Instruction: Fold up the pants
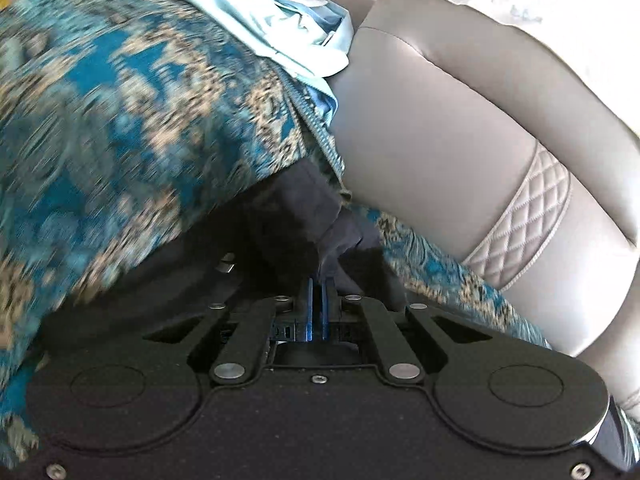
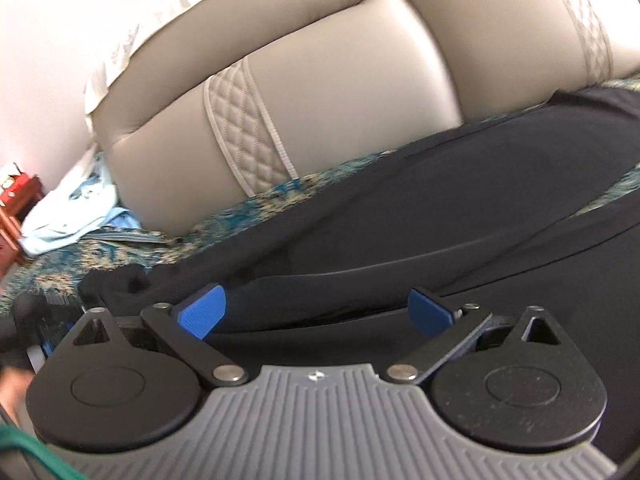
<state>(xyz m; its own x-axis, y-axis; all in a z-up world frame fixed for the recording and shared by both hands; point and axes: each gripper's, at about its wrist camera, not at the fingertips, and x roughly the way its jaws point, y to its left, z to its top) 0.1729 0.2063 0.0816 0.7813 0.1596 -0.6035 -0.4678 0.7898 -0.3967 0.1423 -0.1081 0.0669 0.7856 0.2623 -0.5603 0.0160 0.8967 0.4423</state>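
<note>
Dark navy pants (image 2: 400,216) lie spread over a teal and beige patterned cover (image 2: 280,188). In the left wrist view my left gripper (image 1: 319,280) is shut on a bunched fold of the pants (image 1: 304,208), its blue pads pressed together with the cloth rising out of them. In the right wrist view my right gripper (image 2: 316,312) stands open just above the pants, its blue pads (image 2: 204,312) wide apart with nothing pinched between them. The left gripper's fingertips are hidden by the cloth.
A beige padded headboard (image 2: 320,92) with quilted bands rises behind the patterned cover (image 1: 120,100). Light blue clothes (image 1: 280,20) are piled at the cover's far edge, also seen as pale blue clothes (image 2: 68,216). Reddish wooden furniture (image 2: 16,208) stands at the left.
</note>
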